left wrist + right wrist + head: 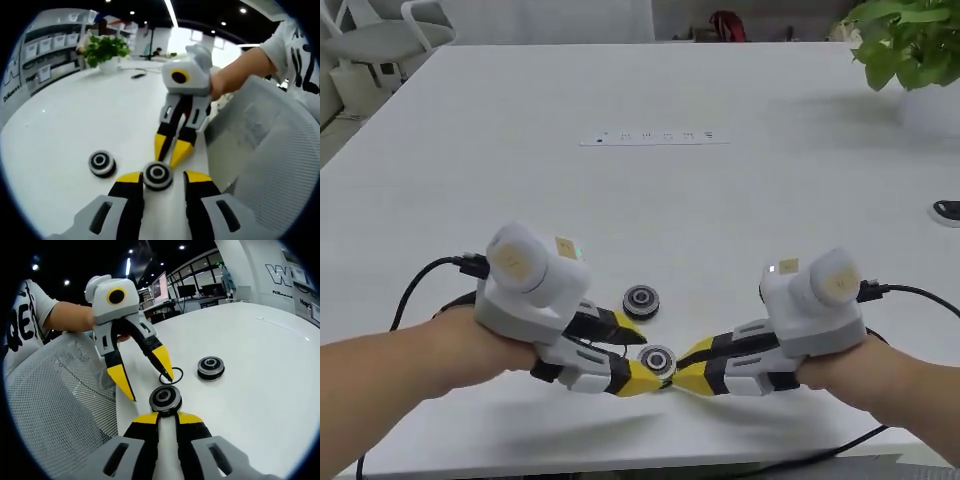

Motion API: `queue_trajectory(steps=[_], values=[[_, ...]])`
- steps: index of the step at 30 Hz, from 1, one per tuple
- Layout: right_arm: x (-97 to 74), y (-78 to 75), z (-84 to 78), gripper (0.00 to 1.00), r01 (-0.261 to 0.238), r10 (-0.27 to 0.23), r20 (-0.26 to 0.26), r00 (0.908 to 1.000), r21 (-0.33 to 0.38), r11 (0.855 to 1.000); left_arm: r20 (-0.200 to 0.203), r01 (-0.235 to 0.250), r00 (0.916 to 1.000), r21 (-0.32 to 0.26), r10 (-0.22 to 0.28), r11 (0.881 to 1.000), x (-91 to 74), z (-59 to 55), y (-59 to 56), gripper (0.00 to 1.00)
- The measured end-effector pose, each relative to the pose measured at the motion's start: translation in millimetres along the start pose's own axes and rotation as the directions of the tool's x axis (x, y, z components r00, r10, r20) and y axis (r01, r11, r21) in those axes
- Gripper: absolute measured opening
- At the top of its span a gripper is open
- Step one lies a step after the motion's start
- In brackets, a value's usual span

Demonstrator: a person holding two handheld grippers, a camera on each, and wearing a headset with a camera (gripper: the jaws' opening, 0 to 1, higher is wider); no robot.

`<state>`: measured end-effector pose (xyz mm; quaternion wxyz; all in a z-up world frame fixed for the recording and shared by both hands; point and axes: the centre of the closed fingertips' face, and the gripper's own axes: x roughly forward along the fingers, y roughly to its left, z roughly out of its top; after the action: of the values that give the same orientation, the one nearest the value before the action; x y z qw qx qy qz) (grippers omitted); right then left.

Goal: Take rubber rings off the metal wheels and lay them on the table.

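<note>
Left tongs (149, 384) were spread wide, with a small round silver metal wheel, black-rimmed (158, 176), between their tips. My right tongs (169, 156) were nearly together, tips against that wheel; I could not tell whether they pinched it. A thin loose black rubber ring (171, 375) lay by the left tongs' tip, and a second matching wheel (102, 163) lay left of them.

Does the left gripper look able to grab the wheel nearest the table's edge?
Probably yes: the left gripper stands open with the wheel between its jaws, and the right gripper sits only at its far edge.
</note>
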<state>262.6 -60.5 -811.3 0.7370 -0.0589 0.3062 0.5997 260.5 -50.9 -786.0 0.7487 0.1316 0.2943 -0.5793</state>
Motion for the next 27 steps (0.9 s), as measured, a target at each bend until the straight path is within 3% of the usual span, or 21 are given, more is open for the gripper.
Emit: queue_trajectory(steps=[18,26,27], values=[[0.2,-1.4,-0.2,0.07,-0.002,0.001,0.004,1.0,0.007,1.0,-0.021,-0.024,0.9995,0.01,0.024,1.0,5.5,-2.7,6.1,0.21],[0.5,-2.6,-0.3,0.06,0.001,-0.001,0.004,1.0,0.008,1.0,-0.028,-0.04,0.9988,0.064,0.042,0.997,7.3,-3.8,5.1,0.17],[0.7,-2.9,-0.3,0.06,0.002,-0.002,0.005,1.0,0.007,1.0,-0.031,-0.044,0.9984,0.096,0.048,0.994,7.9,-3.7,5.4,0.17]])
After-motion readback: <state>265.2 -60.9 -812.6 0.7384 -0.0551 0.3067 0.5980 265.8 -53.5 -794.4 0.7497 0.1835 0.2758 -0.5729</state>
